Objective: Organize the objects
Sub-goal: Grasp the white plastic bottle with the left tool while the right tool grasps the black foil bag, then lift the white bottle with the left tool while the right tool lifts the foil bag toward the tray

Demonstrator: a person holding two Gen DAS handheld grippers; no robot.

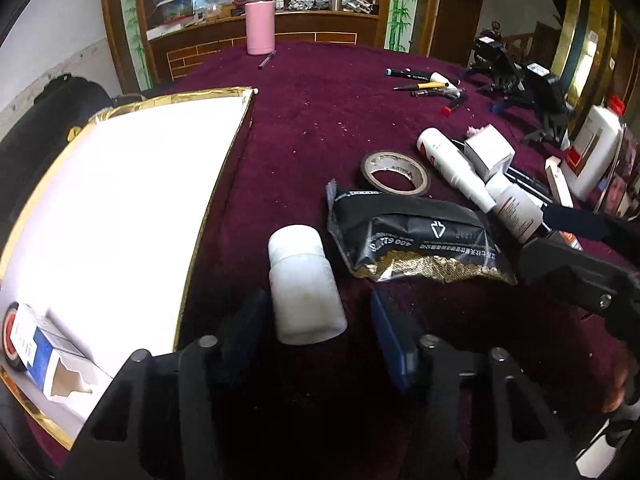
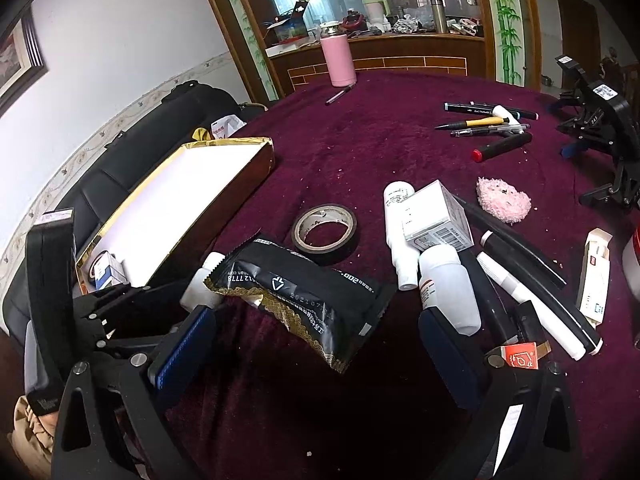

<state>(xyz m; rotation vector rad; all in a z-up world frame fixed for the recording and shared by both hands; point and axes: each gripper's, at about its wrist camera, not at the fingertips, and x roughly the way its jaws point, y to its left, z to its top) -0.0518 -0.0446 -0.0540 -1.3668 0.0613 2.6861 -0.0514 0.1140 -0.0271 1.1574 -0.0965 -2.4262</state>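
left wrist view: left gripper (image 1: 316,320) spread wide around the upright white bottle (image 1: 305,284) on the bench (image 1: 320,100) beside the gold-rimmed box (image 1: 212,184), closing seemingly next; right wrist view: right gripper (image 2: 316,344) wide, empty, before the black pouch (image 2: 304,296).

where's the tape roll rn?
In both views the tape roll lies flat on the maroon tablecloth, just beyond the black foil packet, left of the white tube.

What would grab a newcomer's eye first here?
Probably the big gold-rimmed white box at the left of the maroon tablecloth. Next, the squat white plastic bottle standing between the open left tool fingers, with the black gold-patterned foil pouch beside it. Far back stands a tall pink flask.
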